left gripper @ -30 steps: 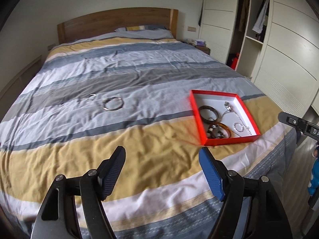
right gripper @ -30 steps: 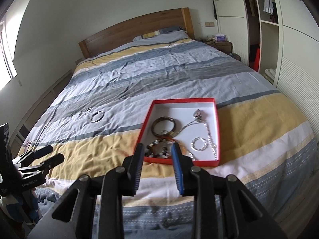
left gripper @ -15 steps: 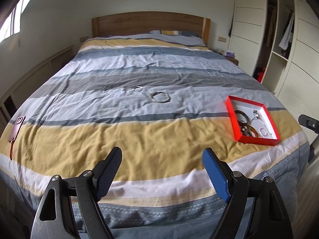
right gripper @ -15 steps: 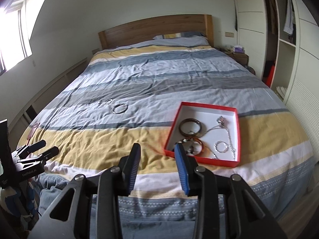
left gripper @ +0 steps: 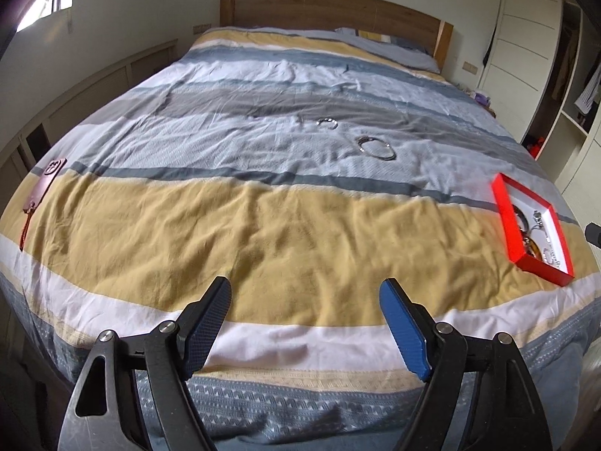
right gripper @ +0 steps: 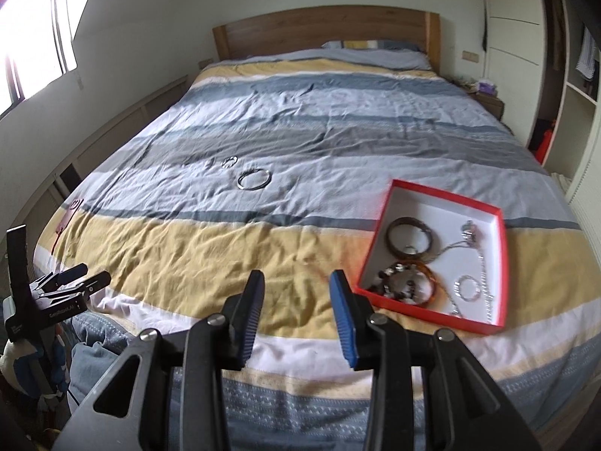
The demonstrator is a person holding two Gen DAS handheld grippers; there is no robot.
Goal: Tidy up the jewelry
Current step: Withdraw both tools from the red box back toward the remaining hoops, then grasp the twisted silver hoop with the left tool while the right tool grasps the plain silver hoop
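Note:
A red box (right gripper: 496, 221) with a white inside lies on the striped bed at the right; it holds a dark bangle (right gripper: 410, 234), an amber bangle, beads and a silver chain. It also shows in the left wrist view (left gripper: 505, 218). A large silver bangle (left gripper: 376, 147) (right gripper: 254, 179) and a smaller silver ring (left gripper: 327, 123) (right gripper: 229, 161) lie loose mid-bed. My left gripper (left gripper: 305, 297) is wide open and empty at the foot of the bed. My right gripper (right gripper: 296, 286) is open and empty, just left of the box.
A brown leather tag with a red cord (left gripper: 45, 184) lies at the bed's left edge. The wooden headboard (left gripper: 330, 7) is at the far end. Wardrobes (left gripper: 526, 49) stand at the right. The left gripper (right gripper: 67, 282) shows at the right wrist view's left edge.
Both views have swung left and drawn nearer, so the box sits further right in each. The right gripper's jaws have opened wider. The jewelry has not moved.

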